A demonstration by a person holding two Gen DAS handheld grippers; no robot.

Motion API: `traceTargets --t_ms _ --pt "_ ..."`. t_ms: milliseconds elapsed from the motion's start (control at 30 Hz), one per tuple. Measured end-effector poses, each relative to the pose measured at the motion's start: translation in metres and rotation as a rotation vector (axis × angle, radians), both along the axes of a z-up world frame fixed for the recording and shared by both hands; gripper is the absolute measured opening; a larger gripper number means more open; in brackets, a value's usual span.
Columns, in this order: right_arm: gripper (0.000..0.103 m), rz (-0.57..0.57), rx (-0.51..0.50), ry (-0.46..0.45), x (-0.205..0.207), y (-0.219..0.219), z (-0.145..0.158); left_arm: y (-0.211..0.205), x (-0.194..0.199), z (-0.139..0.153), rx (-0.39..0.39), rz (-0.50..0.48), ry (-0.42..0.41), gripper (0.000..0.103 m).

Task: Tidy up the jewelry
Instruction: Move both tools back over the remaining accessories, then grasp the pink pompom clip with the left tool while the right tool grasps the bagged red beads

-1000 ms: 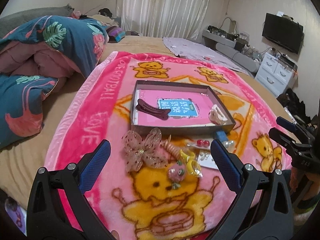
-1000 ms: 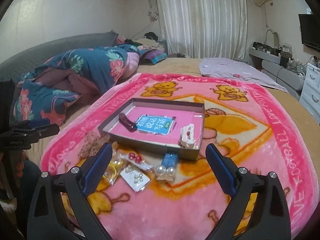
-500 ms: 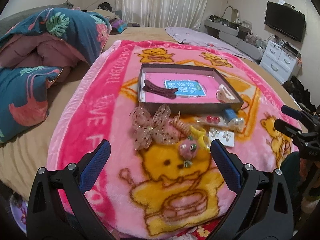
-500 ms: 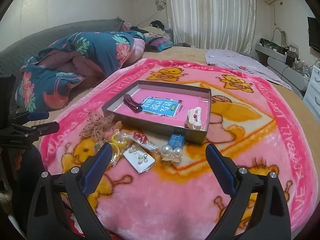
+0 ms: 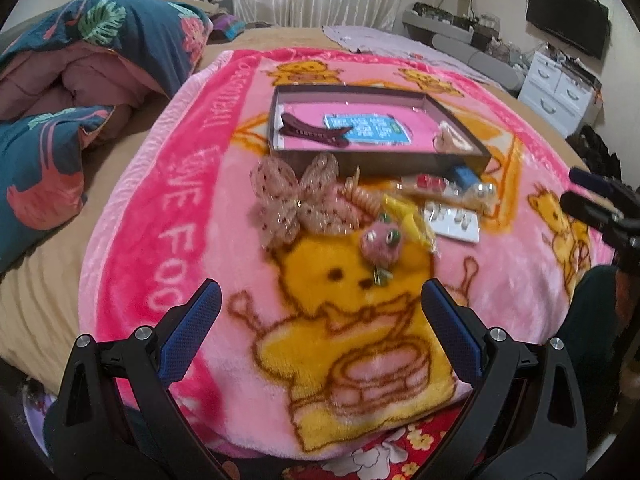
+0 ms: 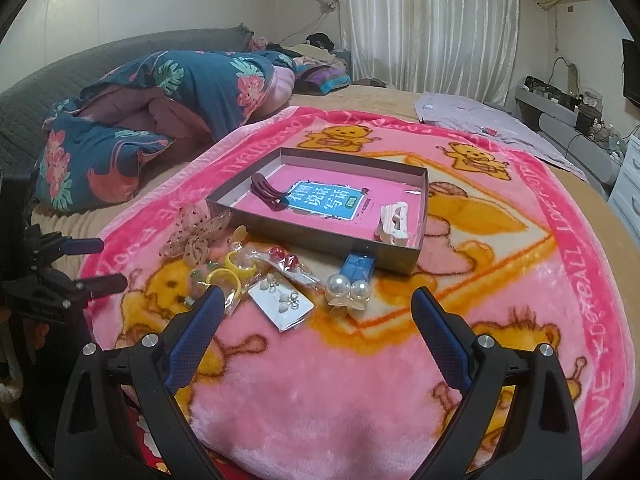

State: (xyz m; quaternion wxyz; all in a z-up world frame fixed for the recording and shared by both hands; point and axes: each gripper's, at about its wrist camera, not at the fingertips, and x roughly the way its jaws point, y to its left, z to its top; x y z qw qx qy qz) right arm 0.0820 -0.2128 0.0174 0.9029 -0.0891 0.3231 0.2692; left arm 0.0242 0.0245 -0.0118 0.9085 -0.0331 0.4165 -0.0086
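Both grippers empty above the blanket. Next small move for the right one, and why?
Probably ease the right gripper forward and down onto the twin-pearl hair clip. Its jaws are open with nothing between them, the clip lies on the pink blanket directly ahead, outside the shallow grey box, nearer than the other loose pieces.

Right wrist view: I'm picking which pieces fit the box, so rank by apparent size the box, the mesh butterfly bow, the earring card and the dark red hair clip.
1. box
2. mesh butterfly bow
3. earring card, nearer the camera, so its lead over the clip is unsure
4. dark red hair clip
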Motion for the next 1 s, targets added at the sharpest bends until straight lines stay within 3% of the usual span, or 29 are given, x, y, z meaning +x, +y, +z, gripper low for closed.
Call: traceTargets --t_ms 400,667,833,1000 --pt "0.093 0.037 -0.034 0.043 0.008 0.011 -0.02 -0.023 0.015 -0.031 0.044 -0.08 0.055 0.092" --pt "0.094 0.054 -0.037 0.051 0.017 0.017 -0.026 -0.034 0.046 -0.043 0.041 -0.107 0.068 0.076" --pt "0.093 0.069 -0.053 0.054 0.032 0.025 -0.025 -0.045 0.065 -0.048 0.082 -0.133 0.077 0.076" --pt "0.093 0.091 -0.089 0.058 0.047 0.037 -0.029 -0.052 0.078 -0.05 0.095 -0.163 0.078 0.049"
